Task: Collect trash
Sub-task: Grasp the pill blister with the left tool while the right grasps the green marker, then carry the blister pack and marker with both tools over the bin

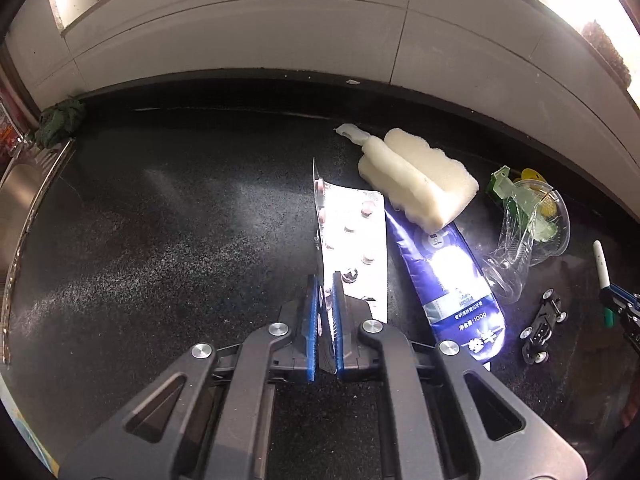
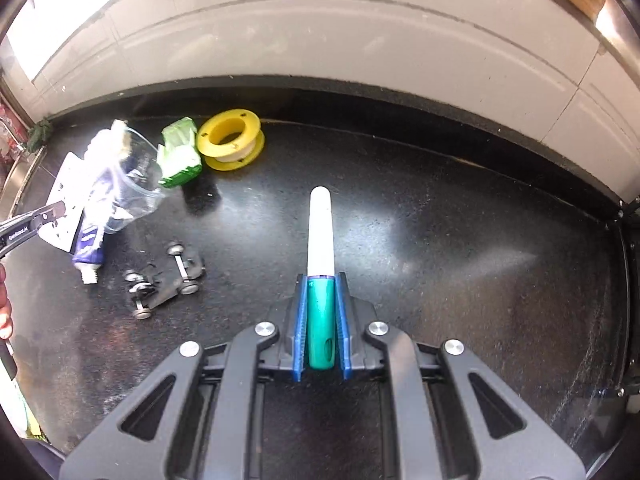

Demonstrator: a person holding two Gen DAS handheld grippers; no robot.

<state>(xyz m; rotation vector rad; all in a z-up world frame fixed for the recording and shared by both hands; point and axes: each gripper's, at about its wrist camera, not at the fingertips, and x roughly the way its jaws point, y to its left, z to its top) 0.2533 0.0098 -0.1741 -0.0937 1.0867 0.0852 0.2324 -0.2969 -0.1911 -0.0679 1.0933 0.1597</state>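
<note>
My left gripper (image 1: 325, 280) is shut on a silver pill blister pack (image 1: 354, 236), which sticks out forward over the black counter. My right gripper (image 2: 321, 280) is shut on a green-and-white marker pen (image 2: 320, 240) that points forward. The pen (image 1: 601, 264) and the right gripper (image 1: 624, 304) show at the far right of the left wrist view. The left gripper (image 2: 56, 210) shows at the left edge of the right wrist view, on the blister pack (image 2: 66, 184).
On the counter lie a blue toothpaste tube (image 1: 448, 280), a white sponge (image 1: 416, 180), a crushed clear plastic cup (image 1: 520, 236), a black toy car chassis (image 2: 164, 280), a green toy (image 2: 180, 152) and a yellow tape spool (image 2: 232, 138). A steel sink (image 1: 24, 200) is at left.
</note>
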